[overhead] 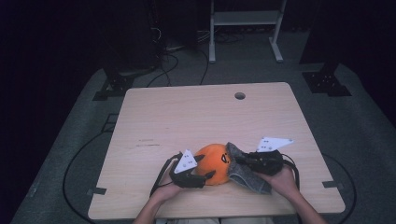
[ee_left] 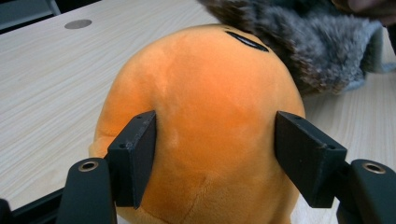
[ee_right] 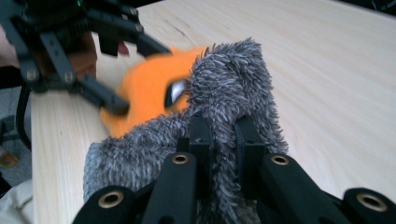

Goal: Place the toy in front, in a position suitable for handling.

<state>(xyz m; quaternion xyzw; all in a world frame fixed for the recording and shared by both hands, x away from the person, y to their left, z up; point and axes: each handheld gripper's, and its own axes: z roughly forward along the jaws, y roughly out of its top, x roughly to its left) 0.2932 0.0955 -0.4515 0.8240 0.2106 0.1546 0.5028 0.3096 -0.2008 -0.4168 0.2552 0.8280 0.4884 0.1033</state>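
At the near edge of the wooden surface (overhead: 187, 116), the left claw (ee_left: 215, 154) squeezes the orange plush toy (ee_left: 205, 116) steady, seemingly so the right claw (ee_right: 224, 140), pinching its grey furry cover (ee_right: 233, 84), can work it.

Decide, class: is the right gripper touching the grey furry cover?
Touching. The right gripper view shows the right gripper with its jaws pinched on a fold of the grey furry cover.

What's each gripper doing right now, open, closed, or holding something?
Left gripper: jaws clamped on the orange plush toy.
Right gripper: shut on the grey furry cover.
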